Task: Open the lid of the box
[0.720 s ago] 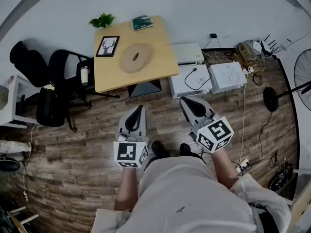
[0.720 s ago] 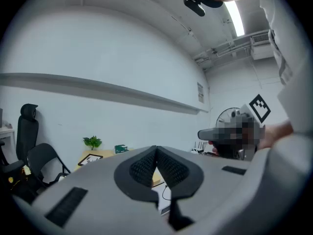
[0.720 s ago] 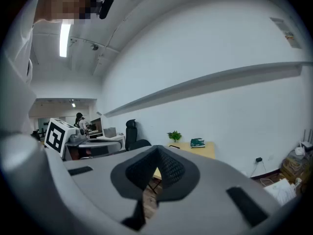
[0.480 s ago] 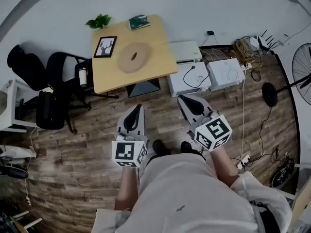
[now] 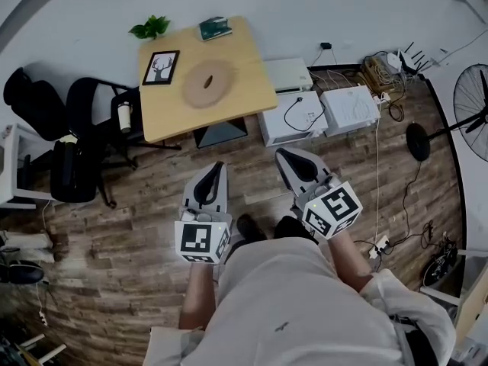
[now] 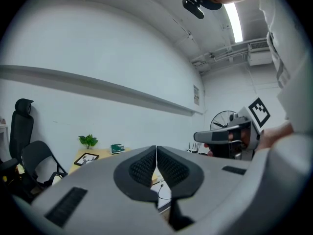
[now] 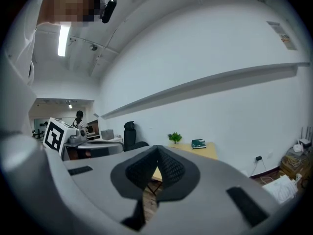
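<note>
A light wooden table stands by the far wall, well ahead of both grippers. On it lie a round, flat wooden box, a small green box, a framed deer picture and a potted plant. My left gripper and right gripper hang side by side over the wooden floor in front of the person, both shut and empty. The left gripper view shows shut jaws with the table far behind. The right gripper view shows the same.
Black office chairs stand left of the table. White cartons and tangled cables lie on the floor to its right, with a standing fan at the far right. A power strip lies near the person's right side.
The table and floor clutter have slid slightly up and left in the head view. Both grippers stay shut and hold about the same place in front of the person.
</note>
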`<action>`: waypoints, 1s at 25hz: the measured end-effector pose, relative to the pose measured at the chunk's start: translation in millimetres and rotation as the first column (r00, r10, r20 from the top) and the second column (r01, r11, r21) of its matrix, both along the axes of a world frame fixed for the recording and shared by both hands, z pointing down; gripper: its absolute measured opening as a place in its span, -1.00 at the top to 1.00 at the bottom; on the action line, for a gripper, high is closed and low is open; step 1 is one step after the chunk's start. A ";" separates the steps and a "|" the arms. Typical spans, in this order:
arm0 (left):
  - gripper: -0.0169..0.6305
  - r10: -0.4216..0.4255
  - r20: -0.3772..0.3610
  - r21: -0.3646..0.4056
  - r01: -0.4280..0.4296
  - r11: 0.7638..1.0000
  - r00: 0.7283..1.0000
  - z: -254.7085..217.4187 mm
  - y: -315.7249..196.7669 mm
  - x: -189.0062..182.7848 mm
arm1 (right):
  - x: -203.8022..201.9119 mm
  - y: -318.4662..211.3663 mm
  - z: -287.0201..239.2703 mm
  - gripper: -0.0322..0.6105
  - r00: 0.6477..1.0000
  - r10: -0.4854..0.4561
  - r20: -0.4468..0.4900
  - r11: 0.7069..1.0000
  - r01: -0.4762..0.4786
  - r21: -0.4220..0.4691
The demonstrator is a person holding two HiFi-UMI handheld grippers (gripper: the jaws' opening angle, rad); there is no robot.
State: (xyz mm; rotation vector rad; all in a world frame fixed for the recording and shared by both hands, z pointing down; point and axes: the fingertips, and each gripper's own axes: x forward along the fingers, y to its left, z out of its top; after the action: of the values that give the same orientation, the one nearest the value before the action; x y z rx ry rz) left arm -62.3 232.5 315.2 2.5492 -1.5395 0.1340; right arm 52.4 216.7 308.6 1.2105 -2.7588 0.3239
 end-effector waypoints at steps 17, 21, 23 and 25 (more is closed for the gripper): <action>0.64 -0.015 0.044 -0.073 0.018 0.997 0.999 36.4 -4.7 -10.4 | -1.8 -5.0 35.7 0.47 1.000 -0.003 -0.028 0.998 0.001 -0.069; 0.60 -0.023 0.056 -0.076 0.028 0.997 0.998 38.2 -20.8 -7.2 | 4.4 -23.7 34.5 0.43 1.000 -0.007 -0.025 0.998 0.006 -0.060; 0.59 -0.021 0.069 -0.074 0.027 0.997 0.997 37.3 -32.1 -4.0 | 7.0 -36.0 32.9 0.42 1.000 -0.009 -0.013 0.999 0.008 -0.052; 0.58 -0.021 0.081 -0.072 0.027 0.997 0.997 34.6 -45.7 -0.8 | 8.6 -49.2 30.3 0.42 1.000 -0.015 -0.004 0.999 0.015 -0.048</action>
State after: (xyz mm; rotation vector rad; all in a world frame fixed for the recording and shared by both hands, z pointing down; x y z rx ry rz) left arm -63.0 186.9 349.8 2.4964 -1.5628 0.2867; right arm 60.9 167.4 338.9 1.1772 -2.7389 0.3831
